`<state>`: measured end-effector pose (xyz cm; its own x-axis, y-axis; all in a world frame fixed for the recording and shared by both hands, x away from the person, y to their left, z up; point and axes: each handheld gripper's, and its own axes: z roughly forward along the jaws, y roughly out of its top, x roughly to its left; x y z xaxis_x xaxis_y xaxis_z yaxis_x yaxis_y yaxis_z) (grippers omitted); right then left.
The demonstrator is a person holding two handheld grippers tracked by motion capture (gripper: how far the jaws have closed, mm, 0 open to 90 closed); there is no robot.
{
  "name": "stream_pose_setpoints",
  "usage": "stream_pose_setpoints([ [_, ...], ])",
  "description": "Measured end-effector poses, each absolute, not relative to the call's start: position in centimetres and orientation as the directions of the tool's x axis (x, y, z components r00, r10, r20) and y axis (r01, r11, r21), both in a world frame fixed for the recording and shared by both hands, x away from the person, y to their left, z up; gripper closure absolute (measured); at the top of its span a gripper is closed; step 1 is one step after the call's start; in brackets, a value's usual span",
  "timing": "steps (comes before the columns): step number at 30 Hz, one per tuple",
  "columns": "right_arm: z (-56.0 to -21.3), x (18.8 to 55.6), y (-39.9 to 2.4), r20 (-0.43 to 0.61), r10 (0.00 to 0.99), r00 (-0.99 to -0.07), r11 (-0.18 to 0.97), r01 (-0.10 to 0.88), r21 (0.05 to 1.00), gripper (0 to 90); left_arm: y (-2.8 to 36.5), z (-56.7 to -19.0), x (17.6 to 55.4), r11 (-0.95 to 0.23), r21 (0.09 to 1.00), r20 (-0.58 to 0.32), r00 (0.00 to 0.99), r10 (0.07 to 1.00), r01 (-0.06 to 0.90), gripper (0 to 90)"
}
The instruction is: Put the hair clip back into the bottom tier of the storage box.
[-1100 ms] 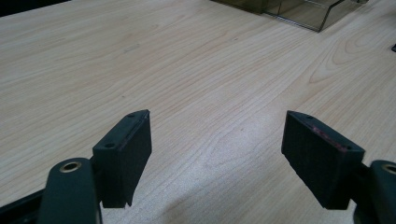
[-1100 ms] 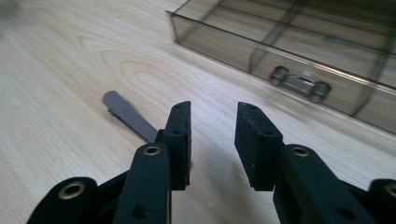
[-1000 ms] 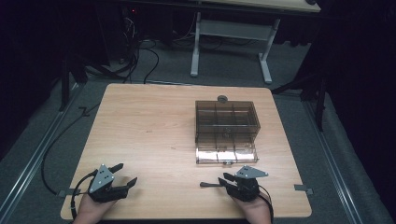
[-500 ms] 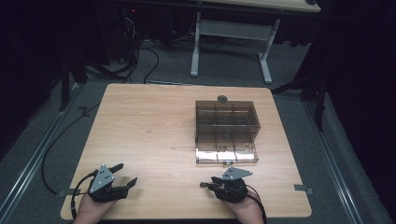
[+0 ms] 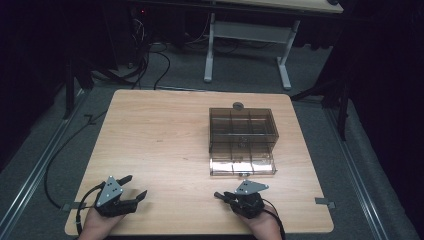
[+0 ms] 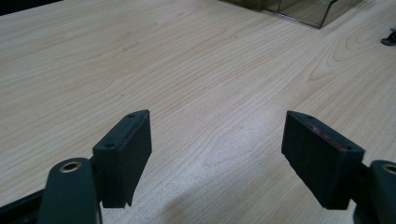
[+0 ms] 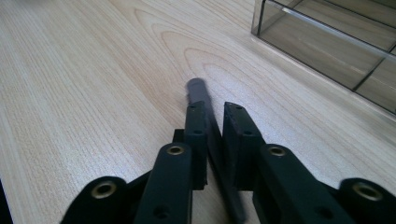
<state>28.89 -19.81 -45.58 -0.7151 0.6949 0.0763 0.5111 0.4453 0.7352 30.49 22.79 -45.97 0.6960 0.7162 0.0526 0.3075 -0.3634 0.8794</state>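
Since a second ago, the right gripper has been shifted leftward along the near edge of the table, and its jaws have just been closing on a thin dark rod; the left gripper has been kept where it was.

In the high view, the left gripper is seen resting at the near left corner, its jaws spread apart with nothing between them. The right gripper is seen just in front of the clear compartment box, whose lower drawer is pulled out toward the person; a small round dark object is seen at the box's far side.

In the left gripper view, the two pads are shown well apart over bare wood.

In the right gripper view, the rod is shown clenched between the pads, its rounded tip projecting past them over the tabletop, with the box near at upper right.
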Motion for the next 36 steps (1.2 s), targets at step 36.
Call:
stream_pose_setpoints([
  [36, -45.6, 29.09, -19.1, 0.048, 0.697, -0.715, 0.458, 0.496, 0.738, 81.9, 22.79, -45.97, 30.5, -0.362, 0.88, 0.052, 0.695, 0.717, 0.308, 24.8],
])
